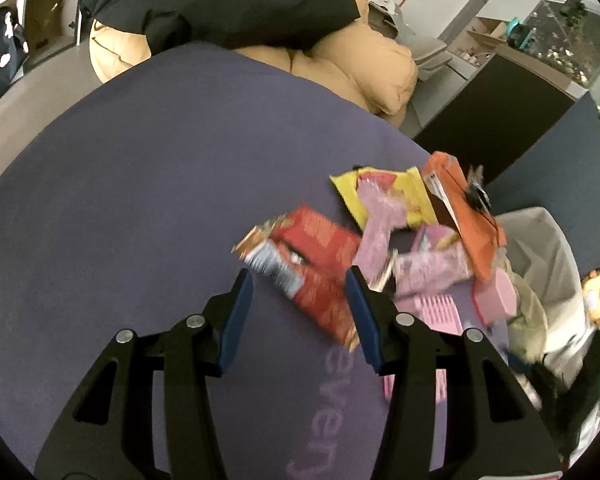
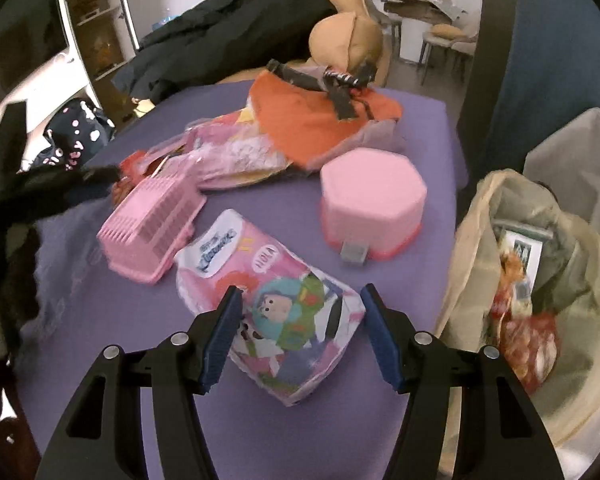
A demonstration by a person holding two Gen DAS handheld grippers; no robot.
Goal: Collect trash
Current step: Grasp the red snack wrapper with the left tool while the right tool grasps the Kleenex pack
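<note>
Right hand-held gripper (image 2: 298, 334) hangs with jaws apart, straddling the cartoon-printed tissue pack (image 2: 272, 312) on the purple bench (image 2: 120, 320), likely lined up for pickup. Left hand-held gripper (image 1: 298, 312) is likewise released above a red snack wrapper (image 1: 312, 268). Lined trash bin (image 2: 540, 280) stands alongside. Motion blur obscures wrapper lettering.

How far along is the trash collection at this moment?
Done: a red wrapper already lies in the lined bin. In hand: nothing; the left gripper is open over a red snack packet, the right gripper open around a cartoon tissue pack. Left: yellow wrapper and pink wrappers.
</note>
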